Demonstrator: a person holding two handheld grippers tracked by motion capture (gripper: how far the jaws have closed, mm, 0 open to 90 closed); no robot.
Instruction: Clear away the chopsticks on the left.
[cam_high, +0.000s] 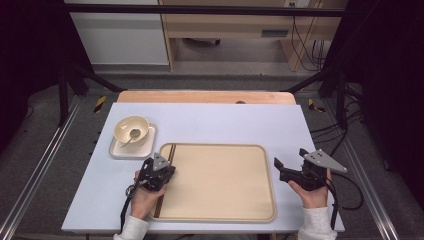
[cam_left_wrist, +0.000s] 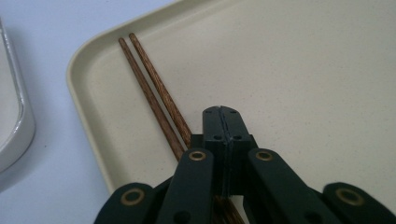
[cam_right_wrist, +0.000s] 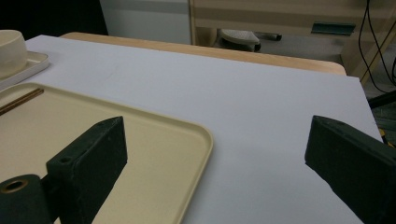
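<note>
A pair of dark wooden chopsticks (cam_high: 171, 150) (cam_left_wrist: 149, 79) lies along the left side of the beige tray (cam_high: 225, 200) (cam_left_wrist: 289, 60). My left gripper (cam_high: 165, 169) (cam_left_wrist: 220, 111) hovers low over them, its jaws pressed together with only a thin seam between. The sticks run under it on its left side, and I see nothing pinched between the tips. My right gripper (cam_high: 290, 159) (cam_right_wrist: 217, 126) is held open above the white table just off the tray's right rim (cam_right_wrist: 205, 140), with nothing between its fingers.
A cream bowl (cam_high: 131, 130) (cam_right_wrist: 11, 51) holding a spoon (cam_high: 134, 134) stands on a small white square plate (cam_high: 142, 149) (cam_left_wrist: 14, 116) (cam_right_wrist: 35, 63) left of the tray's far corner. The white board (cam_high: 225, 120) covers the wooden table. Black frame rails flank both sides.
</note>
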